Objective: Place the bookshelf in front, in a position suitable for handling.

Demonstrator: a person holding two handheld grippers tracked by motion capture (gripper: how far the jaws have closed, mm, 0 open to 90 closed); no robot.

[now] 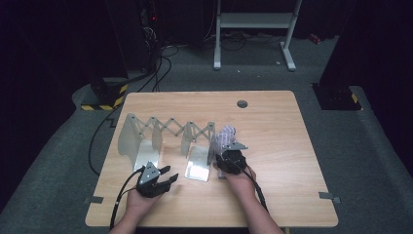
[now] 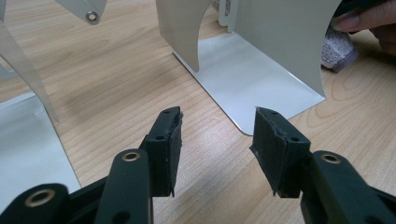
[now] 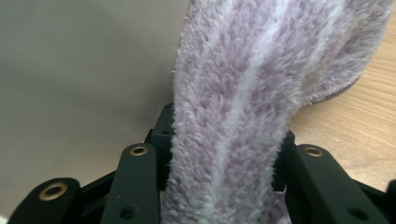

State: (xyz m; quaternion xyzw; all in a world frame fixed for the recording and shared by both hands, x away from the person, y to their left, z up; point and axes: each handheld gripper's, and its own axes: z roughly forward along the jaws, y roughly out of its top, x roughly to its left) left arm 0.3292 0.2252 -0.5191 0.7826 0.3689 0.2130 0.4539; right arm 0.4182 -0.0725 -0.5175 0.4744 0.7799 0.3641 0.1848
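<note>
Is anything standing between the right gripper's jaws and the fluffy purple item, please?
No: the right gripper already has the fluffy purple item between its jaws, pads pressed against it, beside the beige rack panel.

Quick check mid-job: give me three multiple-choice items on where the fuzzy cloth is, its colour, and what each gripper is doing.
1. Where is the fuzzy cloth?
A. At the right end of the expanding rack
B. On the floor
C. At the table's far left corner

2. What colour is the cloth?
A. Solid green
B. Pale purple with white stripes
C. Black

3. What state is the left gripper in?
A. Shut on the cloth
B. Shut on a rack panel
C. Open, with nothing between its jaws

Answers:
1. A, the high view shows it against the rightmost panel, by the right gripper.
2. B, the right gripper view shows lilac pile with white bands.
3. C, the left gripper view shows bare table between its spread jaws; the right gripper's jaws flank the cloth.
</note>
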